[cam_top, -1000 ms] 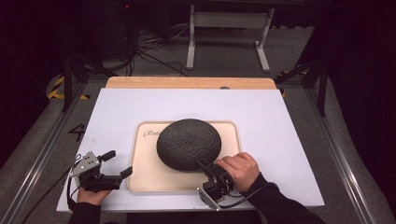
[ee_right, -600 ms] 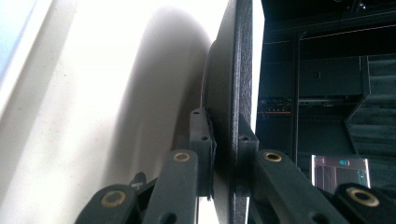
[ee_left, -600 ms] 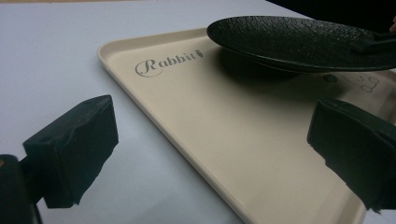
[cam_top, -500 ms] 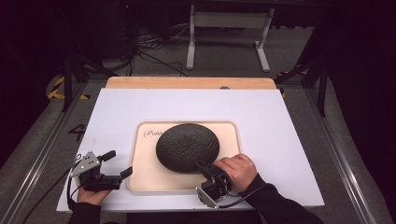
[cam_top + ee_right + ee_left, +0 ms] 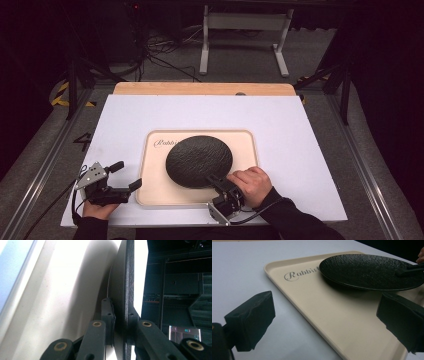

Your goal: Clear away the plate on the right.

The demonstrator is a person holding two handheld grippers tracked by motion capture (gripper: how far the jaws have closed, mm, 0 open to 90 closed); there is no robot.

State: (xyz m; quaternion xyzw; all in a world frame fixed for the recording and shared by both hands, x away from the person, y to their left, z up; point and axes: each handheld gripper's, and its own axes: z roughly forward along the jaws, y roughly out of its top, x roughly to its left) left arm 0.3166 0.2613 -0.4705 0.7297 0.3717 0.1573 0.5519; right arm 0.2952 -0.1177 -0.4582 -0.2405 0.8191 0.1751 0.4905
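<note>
Plate, black and textured, sits at frame centre over the beige tray on the white table. Right gripper has its jaws clamped on the near rim, likely for tilting. Left gripper, lower left, waits with jaws apart.

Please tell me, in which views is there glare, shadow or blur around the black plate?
Right gripper view: the tray is overexposed, the plate edge a dark silhouette. Left gripper view: a soft shadow under the plate, near tongs blurred. High view: even light, dark surroundings.
</note>
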